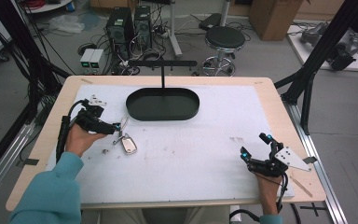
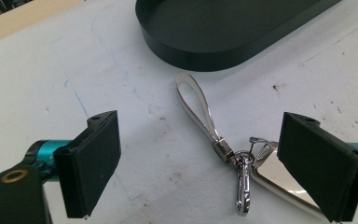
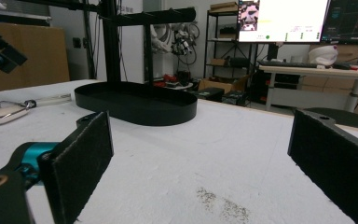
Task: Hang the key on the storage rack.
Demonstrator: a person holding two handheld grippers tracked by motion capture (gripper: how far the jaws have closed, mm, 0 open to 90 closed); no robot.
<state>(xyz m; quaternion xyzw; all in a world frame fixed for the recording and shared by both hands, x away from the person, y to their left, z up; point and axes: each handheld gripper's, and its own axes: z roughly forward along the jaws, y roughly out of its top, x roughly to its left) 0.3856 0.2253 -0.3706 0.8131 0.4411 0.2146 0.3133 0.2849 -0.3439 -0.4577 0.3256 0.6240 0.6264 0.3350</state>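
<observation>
2 wide-open jaws of the left gripper [image 2: 200, 172] straddle the key fob [image 2: 272, 179] and its strap [image 2: 200, 109], holding nothing, poised for pickup; the right gripper [image 1: 256, 145] rests open, empty.

- High view looks forward and down on my surface [image 1: 214, 140] from above.
- My left claw [image 2: 200, 163] camera sits close, facing the black tray [image 2: 223, 32] just beyond.
- My right claw [image 3: 200, 163] camera looks low and level at that tray, farther off.
</observation>
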